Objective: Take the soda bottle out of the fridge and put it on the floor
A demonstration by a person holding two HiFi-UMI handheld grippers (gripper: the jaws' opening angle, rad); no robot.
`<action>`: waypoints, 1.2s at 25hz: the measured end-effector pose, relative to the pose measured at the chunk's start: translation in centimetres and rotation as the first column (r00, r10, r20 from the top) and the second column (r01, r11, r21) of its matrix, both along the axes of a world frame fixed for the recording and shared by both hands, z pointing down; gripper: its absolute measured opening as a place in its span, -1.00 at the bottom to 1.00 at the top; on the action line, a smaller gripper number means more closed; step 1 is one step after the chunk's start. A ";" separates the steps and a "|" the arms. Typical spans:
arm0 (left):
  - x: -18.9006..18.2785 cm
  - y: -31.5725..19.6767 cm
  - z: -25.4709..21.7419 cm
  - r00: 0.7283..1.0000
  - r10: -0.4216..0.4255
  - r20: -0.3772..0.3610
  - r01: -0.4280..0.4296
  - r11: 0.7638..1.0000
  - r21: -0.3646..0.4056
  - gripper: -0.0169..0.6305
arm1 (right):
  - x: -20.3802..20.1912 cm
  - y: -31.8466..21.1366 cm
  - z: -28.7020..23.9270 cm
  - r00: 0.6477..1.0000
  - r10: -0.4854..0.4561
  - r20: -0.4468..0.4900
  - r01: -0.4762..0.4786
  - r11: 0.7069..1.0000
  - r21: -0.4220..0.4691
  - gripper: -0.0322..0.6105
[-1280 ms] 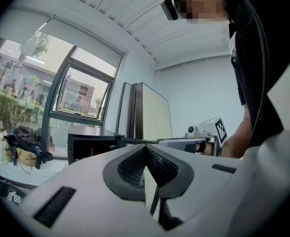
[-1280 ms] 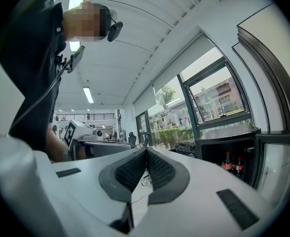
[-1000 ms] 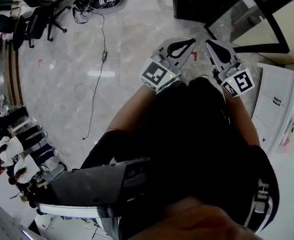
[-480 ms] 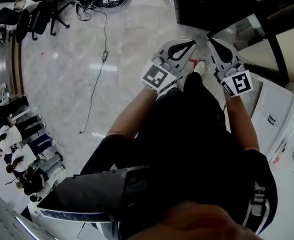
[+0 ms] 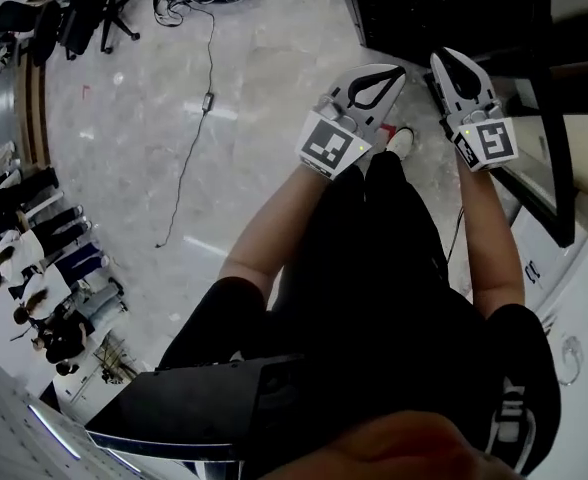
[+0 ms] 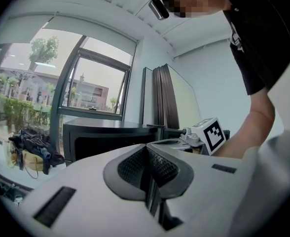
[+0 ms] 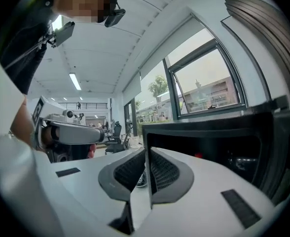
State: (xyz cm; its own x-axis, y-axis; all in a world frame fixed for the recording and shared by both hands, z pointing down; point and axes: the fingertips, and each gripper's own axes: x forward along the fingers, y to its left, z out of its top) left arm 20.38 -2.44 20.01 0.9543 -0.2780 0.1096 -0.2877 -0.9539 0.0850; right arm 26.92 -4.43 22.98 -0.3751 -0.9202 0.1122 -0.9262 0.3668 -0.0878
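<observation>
Edged closer to the black fridge cabinet [image 5: 424,8] over pale grey marble floor [image 5: 254,118], white plastic left gripper [image 5: 398,72] and right gripper [image 5: 443,58] side by side, both clenched, empty

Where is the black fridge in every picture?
Head view: the fridge is at the top edge, right of centre.
Left gripper view: the fridge is left of centre, just above the jaws.
Right gripper view: the fridge fills the right half, behind the jaws.
Shared landmark: the big window behind it, in both gripper views.
</observation>
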 end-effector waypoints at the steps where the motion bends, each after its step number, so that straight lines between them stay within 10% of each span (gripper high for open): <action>1: 0.3 -1.1 1.1 1.000 -0.001 0.002 0.001 1.000 -0.001 -0.95 | 0.6 -1.3 1.2 1.000 0.021 -0.001 -0.021 1.000 -0.010 -0.85; 15: 4.0 -10.9 14.9 0.993 -0.104 -0.062 0.105 0.994 0.006 -0.95 | 8.6 -13.6 15.5 0.953 0.303 -0.031 -0.303 0.953 -0.012 -0.02; 30: 4.8 -14.3 17.4 0.992 -0.110 -0.057 0.110 0.994 -0.018 -0.95 | 11.9 -22.6 17.6 0.949 0.302 -0.086 -0.306 0.952 -0.029 0.16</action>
State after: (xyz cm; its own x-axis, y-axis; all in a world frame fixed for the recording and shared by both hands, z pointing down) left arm 25.18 -16.76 37.38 0.9229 -0.3804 0.0598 -0.3849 -0.9153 0.1182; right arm 38.83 -27.08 40.58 -0.0667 -0.9831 0.1706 -0.9978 0.0645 -0.0182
